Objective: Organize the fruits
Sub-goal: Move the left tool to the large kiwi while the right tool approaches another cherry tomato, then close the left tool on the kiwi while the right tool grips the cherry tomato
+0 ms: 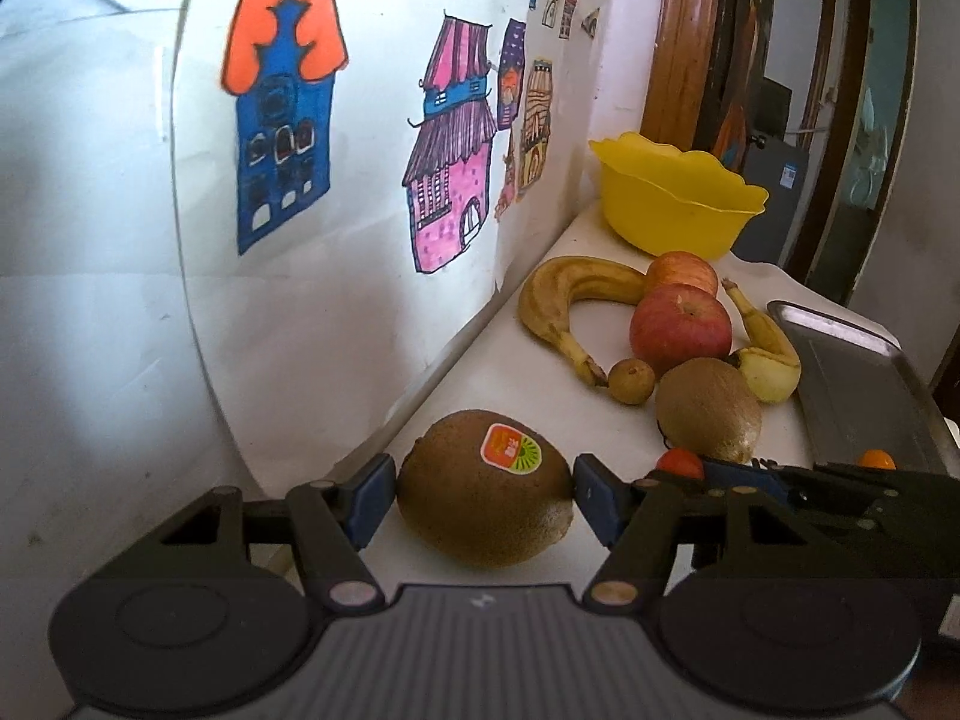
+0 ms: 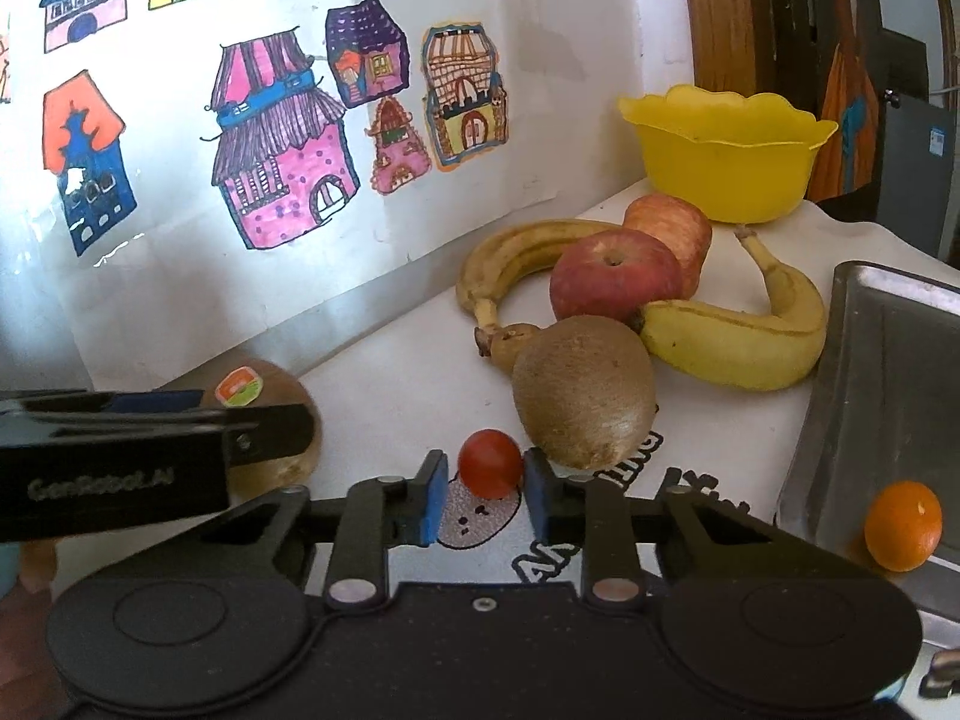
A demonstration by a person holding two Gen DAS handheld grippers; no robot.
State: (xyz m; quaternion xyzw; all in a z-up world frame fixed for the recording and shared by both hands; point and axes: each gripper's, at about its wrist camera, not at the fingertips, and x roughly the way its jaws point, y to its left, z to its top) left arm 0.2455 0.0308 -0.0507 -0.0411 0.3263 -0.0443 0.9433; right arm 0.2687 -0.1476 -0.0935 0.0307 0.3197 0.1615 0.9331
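My left gripper [image 1: 485, 495] is shut on a brown kiwi with a sticker [image 1: 485, 489], both blue pads touching its sides; the kiwi also shows in the right wrist view [image 2: 264, 414], behind the left gripper's body. My right gripper [image 2: 485, 483] has its pads on either side of a small red cherry tomato [image 2: 490, 462], closed on it. Ahead lie a second kiwi [image 2: 585, 399], two red apples [image 2: 615, 282], two bananas [image 2: 738, 330] and a small brown longan [image 1: 631, 380]. A yellow bowl [image 2: 726, 162] stands at the back.
A metal tray [image 2: 888, 384] lies at the right, with a small orange [image 2: 903, 534] in it. A wall with coloured house drawings [image 2: 282, 138] runs along the left. A white printed cloth [image 2: 390, 384] covers the table. A wooden door frame [image 1: 678, 42] stands behind the bowl.
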